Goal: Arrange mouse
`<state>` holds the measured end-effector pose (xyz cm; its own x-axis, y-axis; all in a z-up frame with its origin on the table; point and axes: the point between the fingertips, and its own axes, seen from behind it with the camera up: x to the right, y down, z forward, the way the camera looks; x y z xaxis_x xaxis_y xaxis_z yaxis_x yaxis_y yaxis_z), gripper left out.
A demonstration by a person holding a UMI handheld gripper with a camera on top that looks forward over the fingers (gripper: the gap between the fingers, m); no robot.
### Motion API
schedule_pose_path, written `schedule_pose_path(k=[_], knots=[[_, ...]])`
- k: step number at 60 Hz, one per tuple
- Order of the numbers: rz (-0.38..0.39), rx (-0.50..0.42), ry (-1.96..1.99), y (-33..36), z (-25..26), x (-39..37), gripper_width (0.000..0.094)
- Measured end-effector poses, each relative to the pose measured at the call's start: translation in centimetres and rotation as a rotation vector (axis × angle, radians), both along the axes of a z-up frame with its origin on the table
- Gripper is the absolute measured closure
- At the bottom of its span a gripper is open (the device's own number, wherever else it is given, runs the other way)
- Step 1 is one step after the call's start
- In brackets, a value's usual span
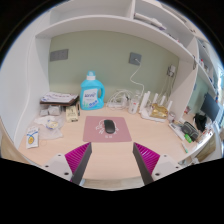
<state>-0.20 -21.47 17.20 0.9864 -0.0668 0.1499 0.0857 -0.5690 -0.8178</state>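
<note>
A dark mouse (107,126) lies on a pink mouse mat (109,129) in the middle of the light wooden desk (110,160). My gripper (112,152) is held above the desk's front part, a little short of the mat. Its two fingers, with magenta pads (78,154), stand wide apart with nothing between them. The mouse is ahead of the fingers, roughly centred between them.
A blue detergent bottle (92,91) stands behind the mat by the wall. Small items and a white cup (48,123) lie to the left. A white router with antennas (156,105) and clutter sit to the right. Shelves hang above.
</note>
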Motion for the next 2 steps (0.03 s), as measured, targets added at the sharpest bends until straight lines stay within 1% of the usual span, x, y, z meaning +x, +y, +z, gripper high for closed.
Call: schedule_pose_path(k=[2], knots=[[0.002,-0.006,-0.004,-0.21,-0.16,0.0,0.0084]])
